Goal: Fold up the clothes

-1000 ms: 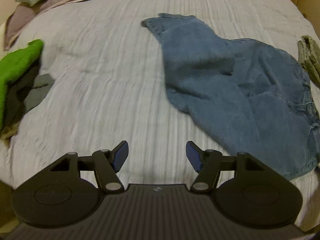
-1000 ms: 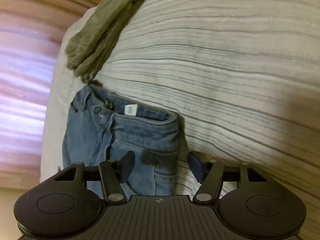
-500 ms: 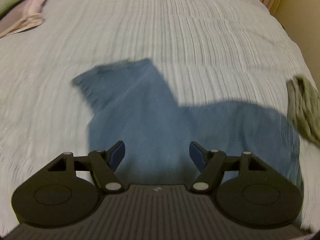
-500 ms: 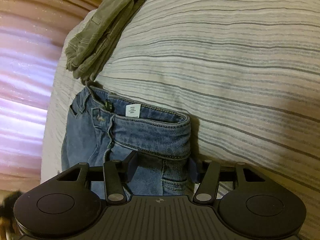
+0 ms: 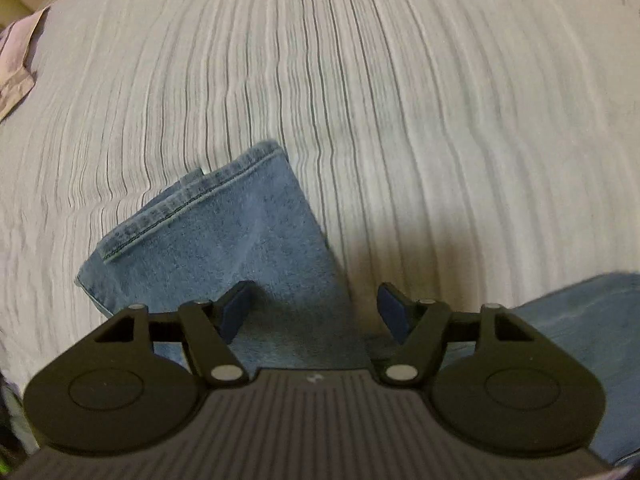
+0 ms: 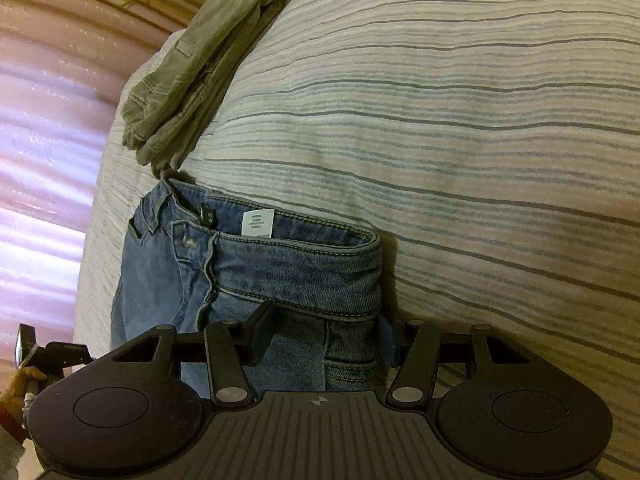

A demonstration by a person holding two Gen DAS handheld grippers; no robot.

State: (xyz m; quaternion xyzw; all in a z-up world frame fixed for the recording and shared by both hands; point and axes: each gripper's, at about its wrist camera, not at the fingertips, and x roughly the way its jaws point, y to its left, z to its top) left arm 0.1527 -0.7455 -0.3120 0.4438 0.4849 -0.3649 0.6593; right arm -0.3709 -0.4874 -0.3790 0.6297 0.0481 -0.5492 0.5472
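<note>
Blue jeans lie on the striped bedspread. In the left wrist view a leg end with its hem (image 5: 224,236) lies just ahead, and my left gripper (image 5: 316,312) is open and empty right above the leg. In the right wrist view the waistband (image 6: 296,264) with a white label faces me. My right gripper (image 6: 324,338) is open, its fingers straddling the denim below the waistband near the side seam, not closed on it.
Folded olive-grey trousers (image 6: 200,64) lie at the bed's far corner beyond the waistband. A pink curtain (image 6: 44,152) hangs past the bed edge. Pinkish cloth (image 5: 16,76) lies at the bed's far left. The other hand and gripper (image 6: 32,360) show at lower left.
My left gripper has swung across the bed and dropped low over the jeans leg end. My right gripper has moved forward onto the waistband area. Both stay open.
</note>
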